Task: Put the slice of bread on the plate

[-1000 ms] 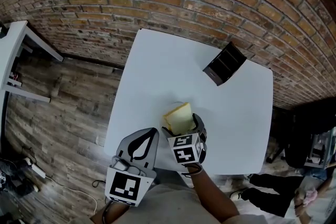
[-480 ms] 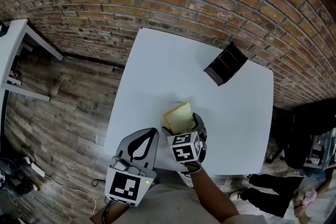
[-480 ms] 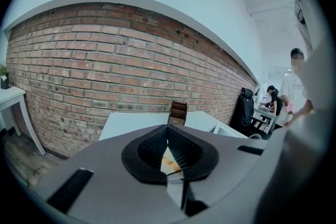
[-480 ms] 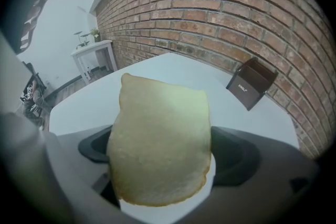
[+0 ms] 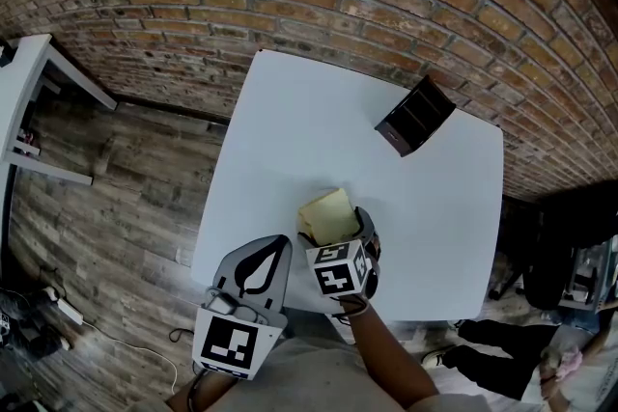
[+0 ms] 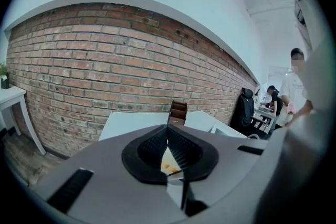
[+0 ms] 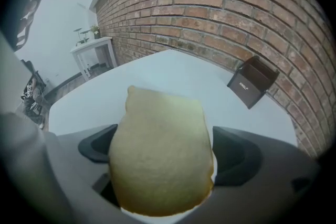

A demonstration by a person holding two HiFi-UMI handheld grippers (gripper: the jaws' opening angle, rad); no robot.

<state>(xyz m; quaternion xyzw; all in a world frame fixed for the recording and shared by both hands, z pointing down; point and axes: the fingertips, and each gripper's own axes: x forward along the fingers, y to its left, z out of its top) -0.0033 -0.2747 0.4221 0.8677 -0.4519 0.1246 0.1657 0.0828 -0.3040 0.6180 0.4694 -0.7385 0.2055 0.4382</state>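
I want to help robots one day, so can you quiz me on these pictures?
1. Pick one. What stands between the jaws of the right gripper?
A. a slice of bread
B. a spoon
C. nothing
2. True or false: the jaws of the left gripper are wide apart.
3. Fill in the gap: the dark box stands on the white table, at the side nearest the ___ wall.

Key
1. A
2. False: they are together, with nothing held.
3. brick
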